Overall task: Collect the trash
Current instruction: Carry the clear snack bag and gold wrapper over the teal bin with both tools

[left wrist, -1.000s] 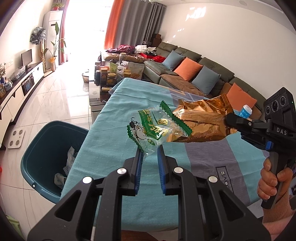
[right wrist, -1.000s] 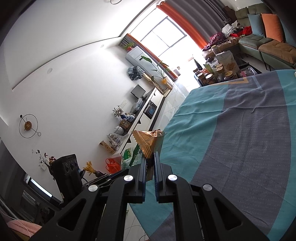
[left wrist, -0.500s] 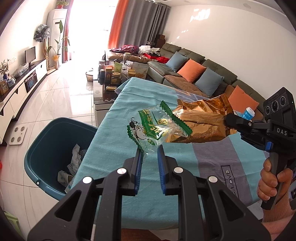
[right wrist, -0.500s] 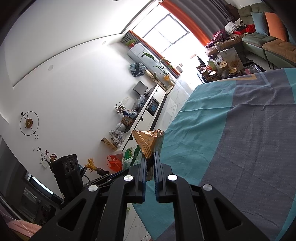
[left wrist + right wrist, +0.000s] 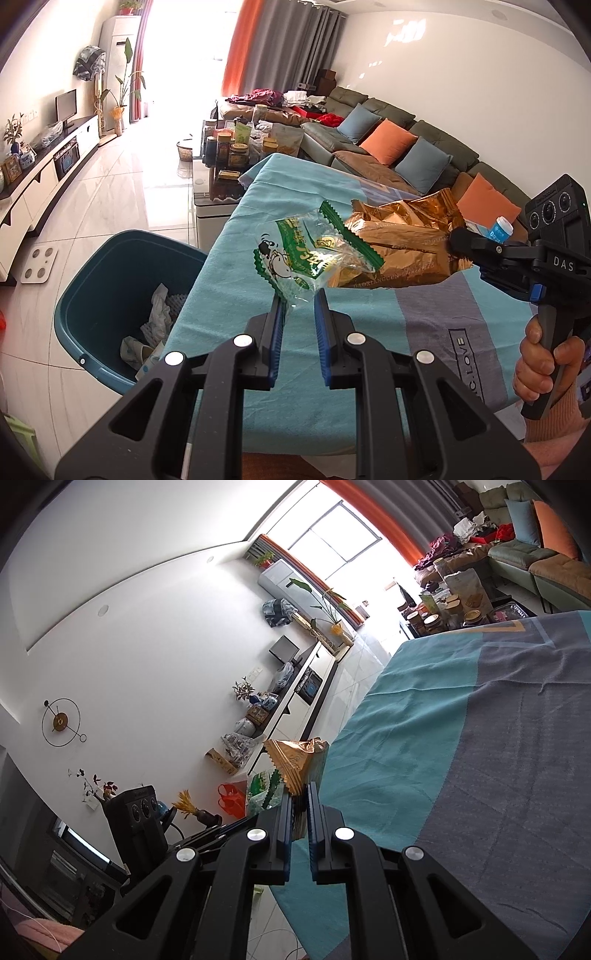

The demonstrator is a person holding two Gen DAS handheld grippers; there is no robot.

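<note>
Right now both wrappers are up in the air over the table [image 5: 236, 288], near its bin-side edge. The left gripper [image 5: 299, 301] has its jaws narrowed to a slim gap, and the clear green-printed wrapper [image 5: 295, 258] hangs from the left pad by its lower corner; whether the other pad presses it too is hard to judge from here. The right gripper [image 5: 300, 805] is squeezed almost fully together on the tail of the gold foil bag [image 5: 402, 243], which sticks out sideways toward the green one until the two overlap.

Looks like the carry step: trash is picked, not yet dropped. The blue bin [image 5: 92, 295] sits on the floor just beside the table, on its side away from the sofa [image 5: 369, 125], with crumpled paper already inside. The next move, I'd say, calls for swinging both grippers out past the table edge until they stand above the bin's mouth, then spreading the jaws.

Hard to see: the bin's near rim is cut off behind the table and the left gripper, and from the right wrist the bin doesn't show at all.
</note>
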